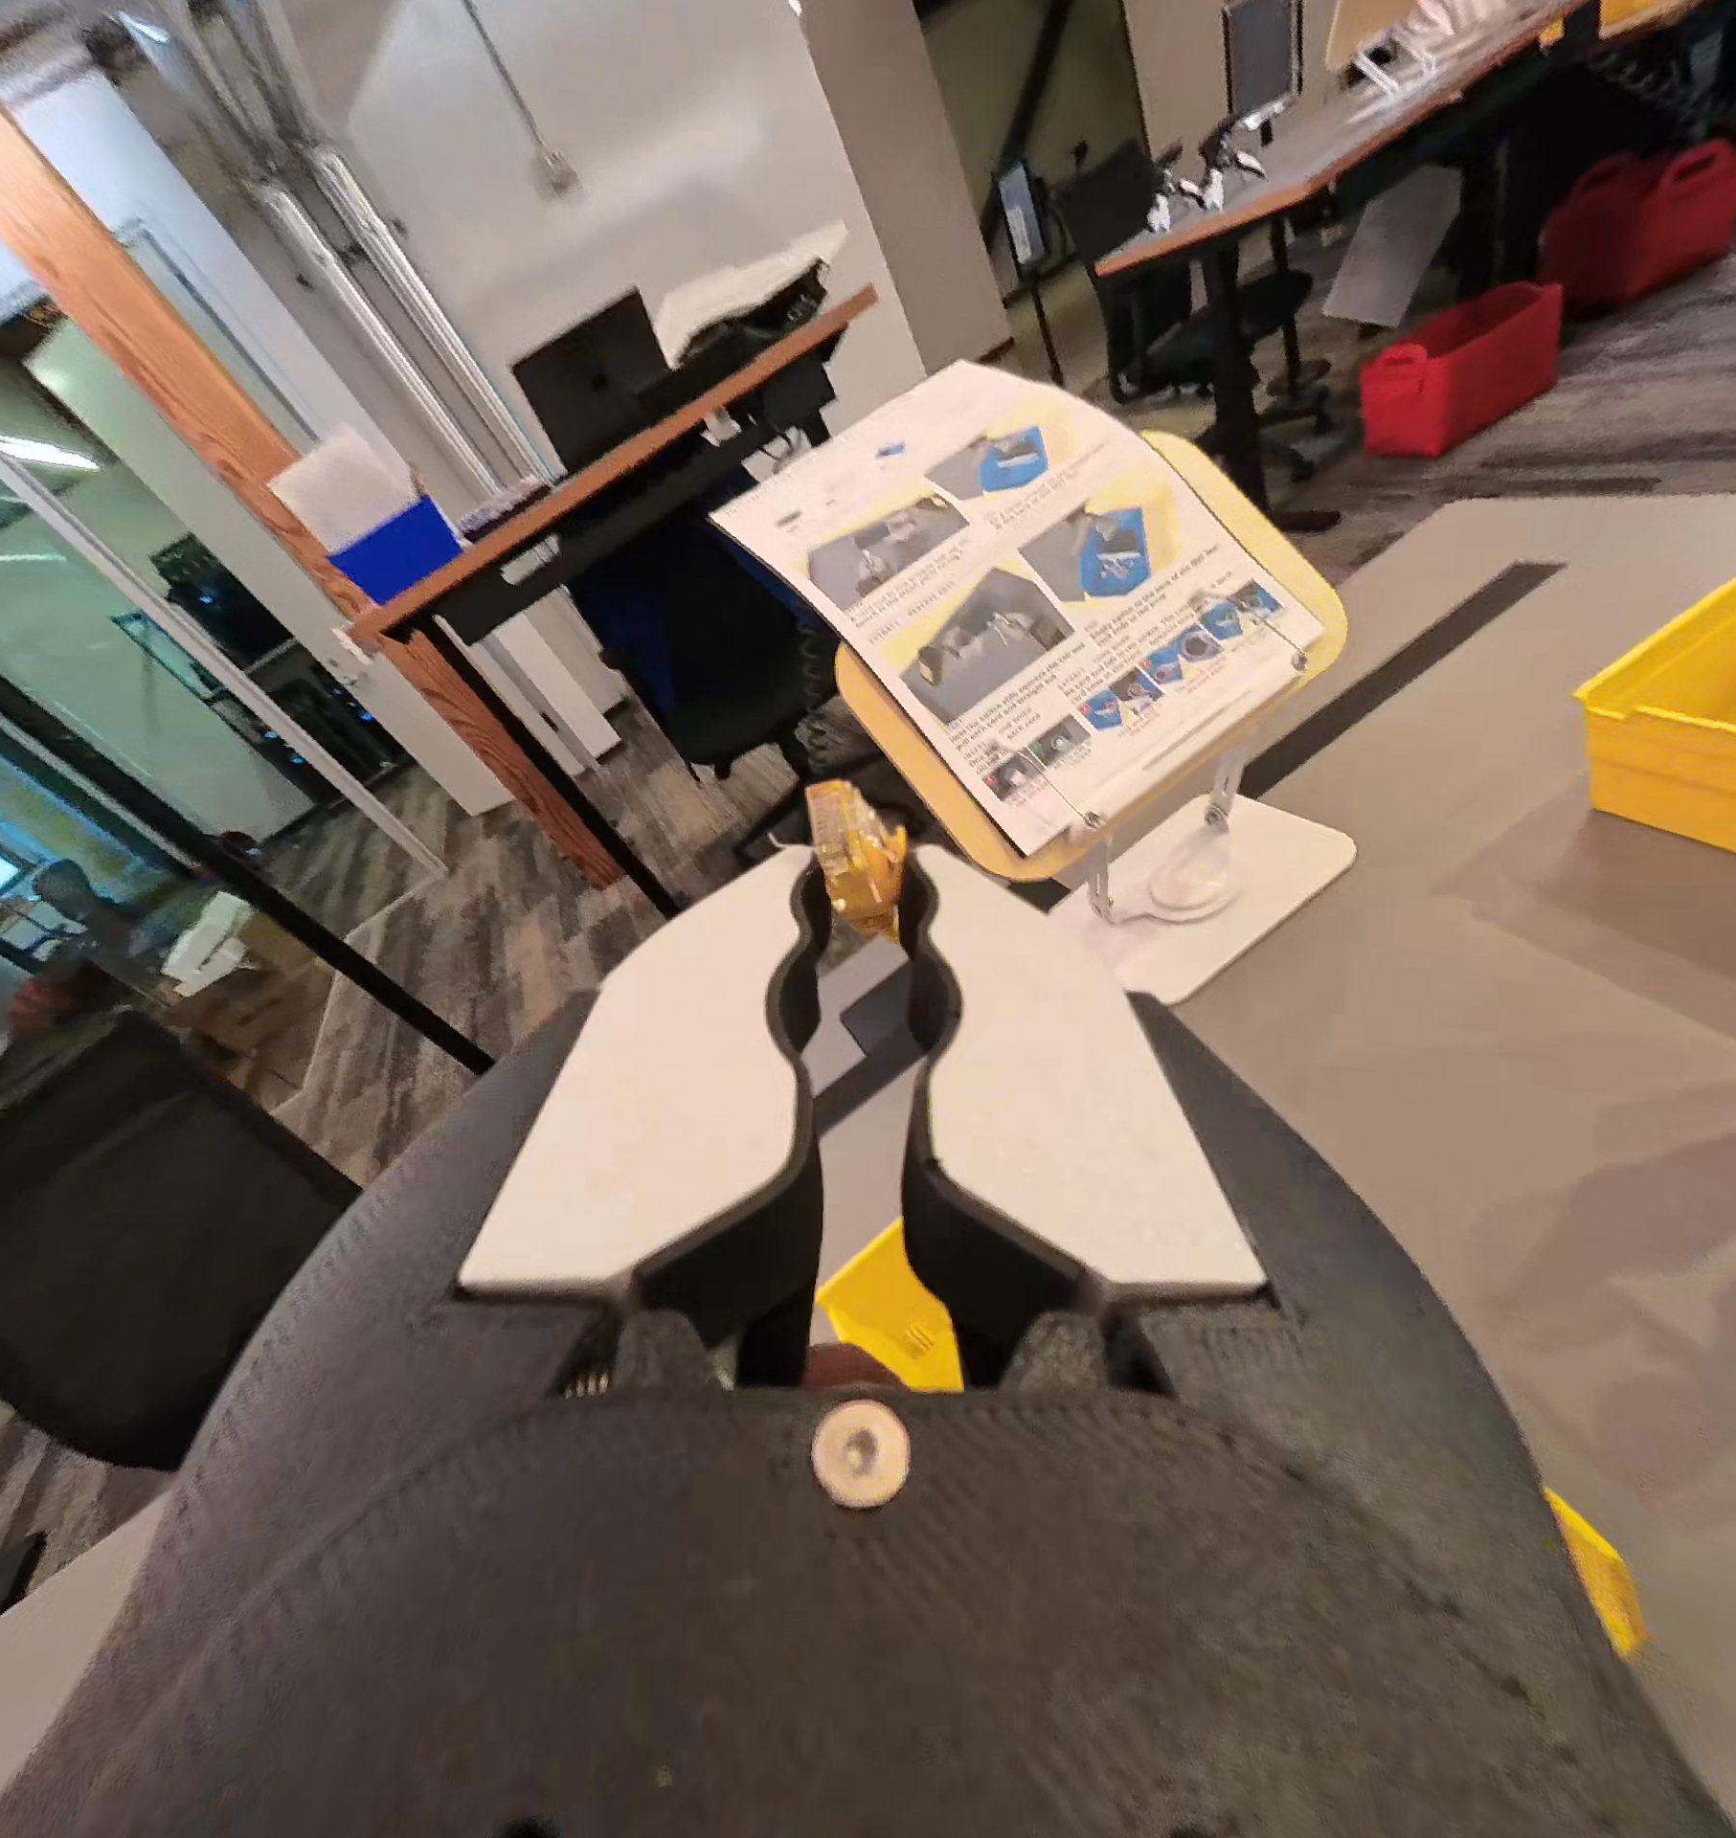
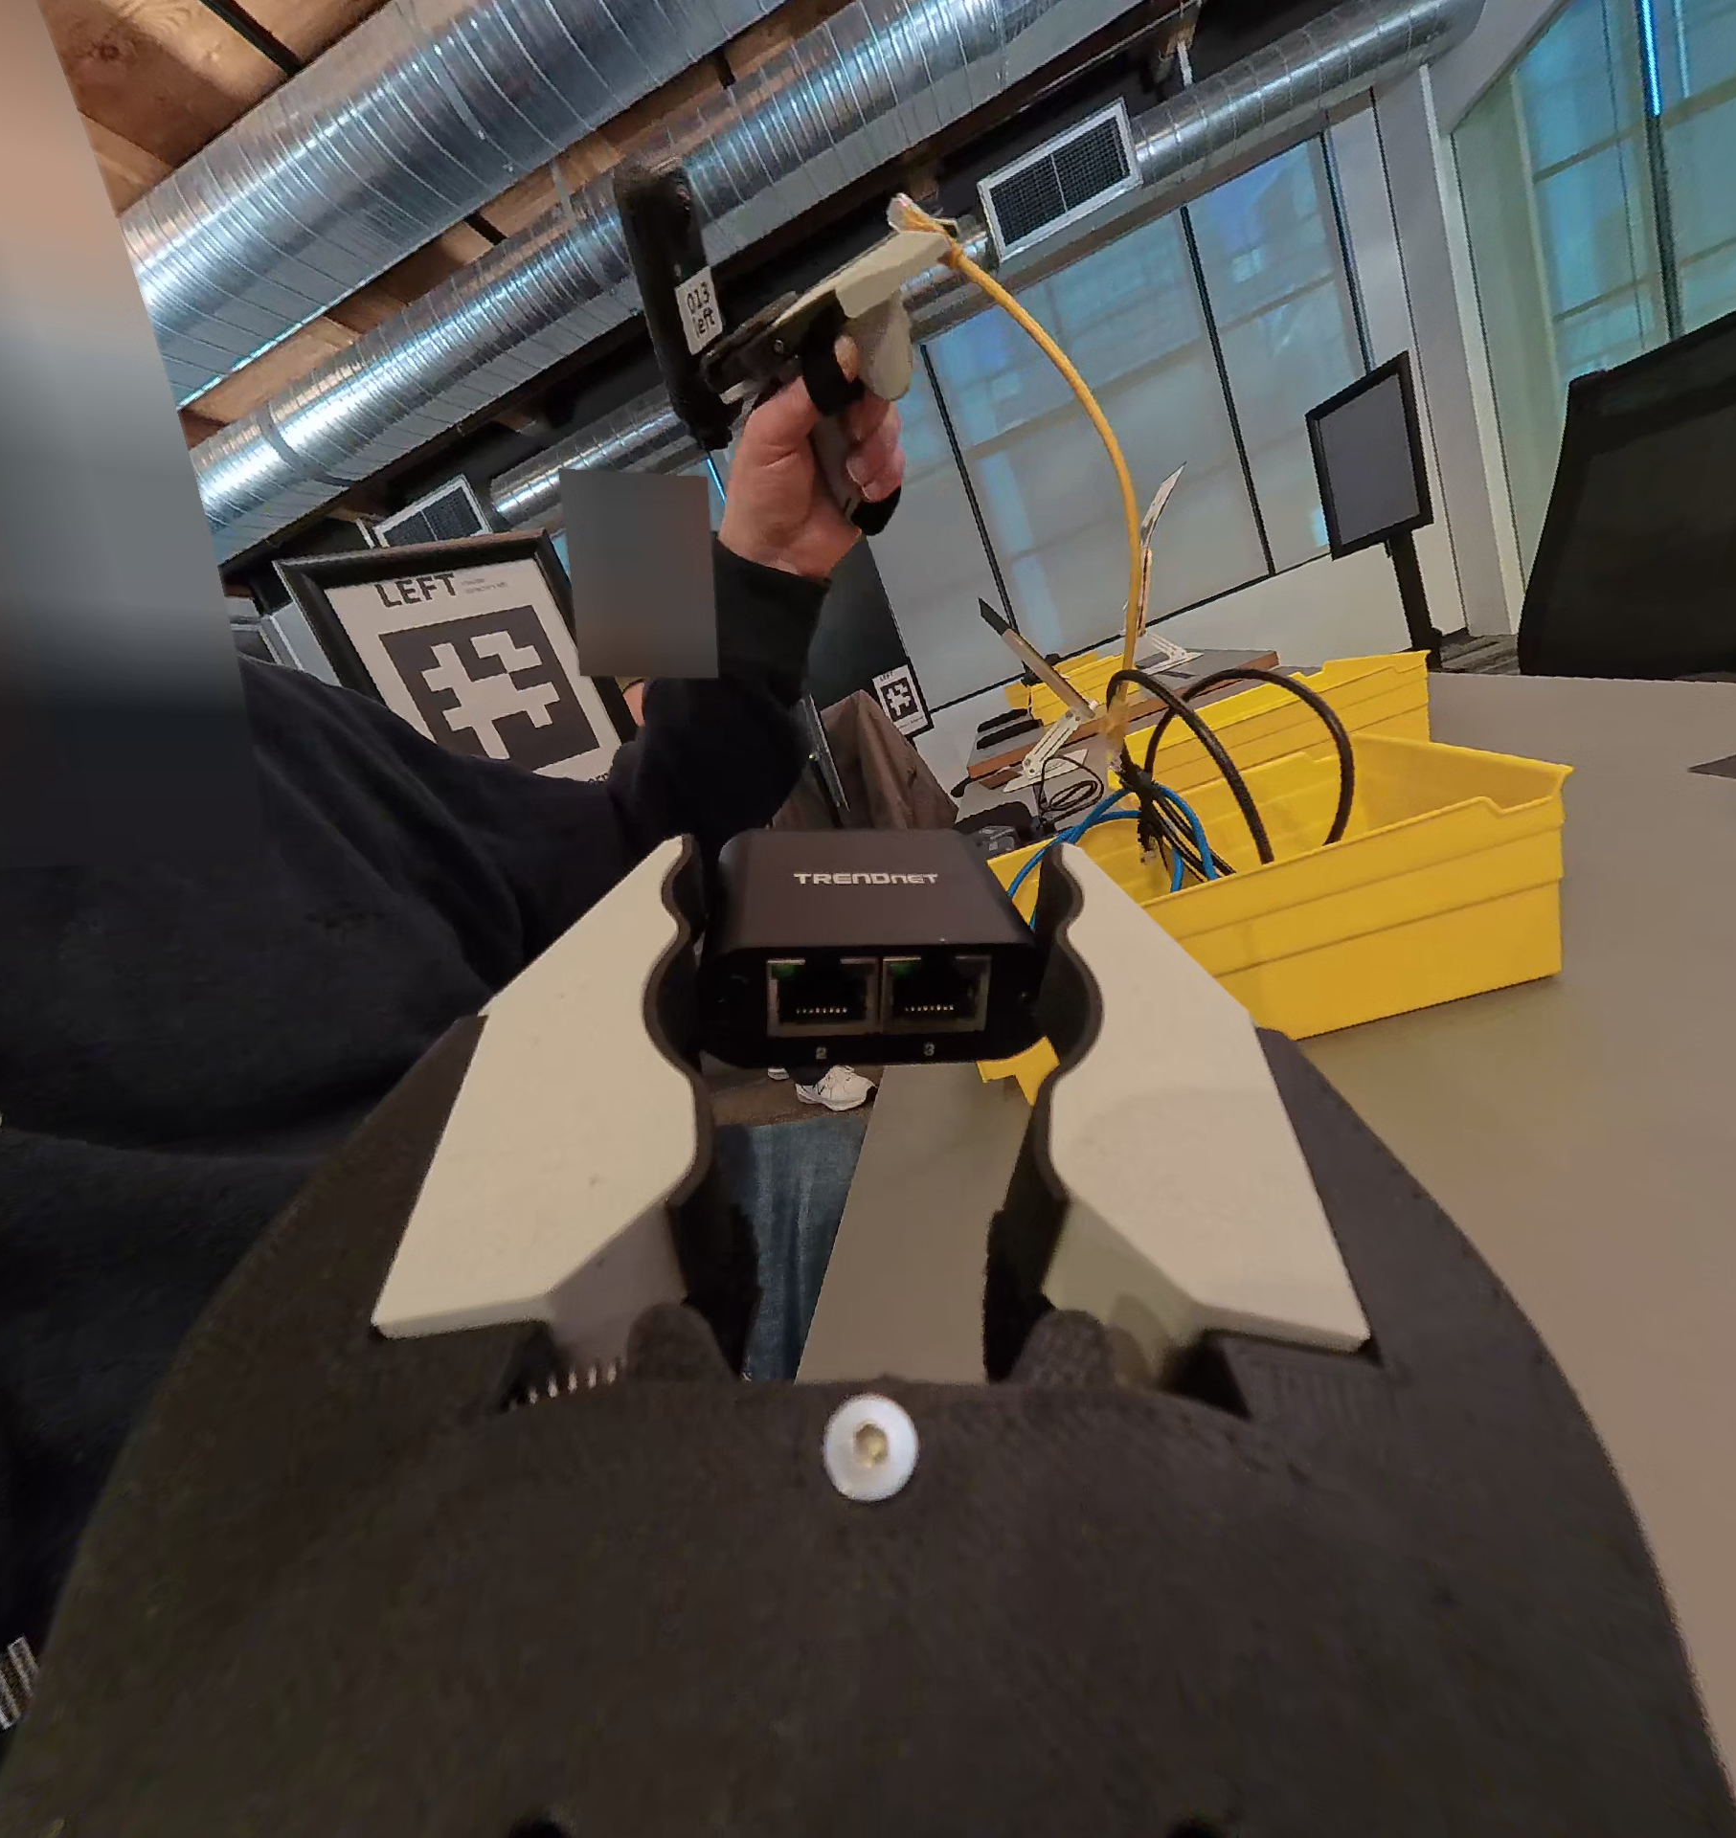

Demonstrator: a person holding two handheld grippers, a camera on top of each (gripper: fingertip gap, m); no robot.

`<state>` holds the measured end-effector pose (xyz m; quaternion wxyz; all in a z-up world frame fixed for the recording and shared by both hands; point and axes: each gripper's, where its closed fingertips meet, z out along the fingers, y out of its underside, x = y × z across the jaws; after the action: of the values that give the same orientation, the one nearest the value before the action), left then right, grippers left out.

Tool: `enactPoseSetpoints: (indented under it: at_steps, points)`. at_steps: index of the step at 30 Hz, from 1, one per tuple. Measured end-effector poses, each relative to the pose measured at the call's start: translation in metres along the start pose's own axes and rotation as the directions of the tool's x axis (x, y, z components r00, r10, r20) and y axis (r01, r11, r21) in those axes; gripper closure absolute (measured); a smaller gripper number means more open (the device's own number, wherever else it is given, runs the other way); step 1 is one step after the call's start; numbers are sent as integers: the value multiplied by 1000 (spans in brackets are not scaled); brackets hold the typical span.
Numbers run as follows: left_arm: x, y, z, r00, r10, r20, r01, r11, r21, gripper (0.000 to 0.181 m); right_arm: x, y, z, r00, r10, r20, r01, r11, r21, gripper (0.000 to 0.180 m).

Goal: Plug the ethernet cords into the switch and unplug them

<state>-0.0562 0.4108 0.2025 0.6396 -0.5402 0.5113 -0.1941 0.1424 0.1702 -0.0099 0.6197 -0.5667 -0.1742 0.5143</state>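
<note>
My left gripper [image 1: 862, 880] is shut on the plug of a yellow ethernet cord [image 1: 856, 867], which sticks out past the fingertips, held high above the grey table [image 1: 1441, 1144]. In the right wrist view the left gripper [image 2: 918, 234] is raised, and the yellow cord [image 2: 1107, 438] hangs from it down into a yellow bin [image 2: 1391, 895]. My right gripper [image 2: 869, 955] is shut on a small black switch [image 2: 869, 920], held off the table. Its two ports [image 2: 878, 993] face the camera and are empty.
The yellow bin holds black [image 2: 1242, 756] and blue [image 2: 1092, 840] cords. More yellow bins [image 1: 1699, 716] stand on the table. An instruction sheet on a stand [image 1: 1053, 617] stands at the table's far edge. A person in dark clothes [image 2: 296, 895] is at the left. Spacing between my two grippers at the tips: around 40 centimetres.
</note>
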Motion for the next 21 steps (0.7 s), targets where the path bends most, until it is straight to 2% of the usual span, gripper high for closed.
enactPoseSetpoints:
  at_steps: [10,13,17,21]
  points:
    - [13,-62,-49,995,96,29,-99,988,115,168,-1,0,3,1000,-6,2,6,1000,-4,113]
    - [44,-70,-42,991,120,-64,-112,987,111,167,-1,-1,2,1000,-18,-7,18,1000,-4,113]
    - [114,-56,-7,953,148,-263,-147,989,22,167,-3,-4,-2,999,-30,-14,30,1000,8,113]
    - [191,-31,36,859,113,-499,-171,983,-71,167,-14,-8,-4,998,-58,7,57,998,20,113]
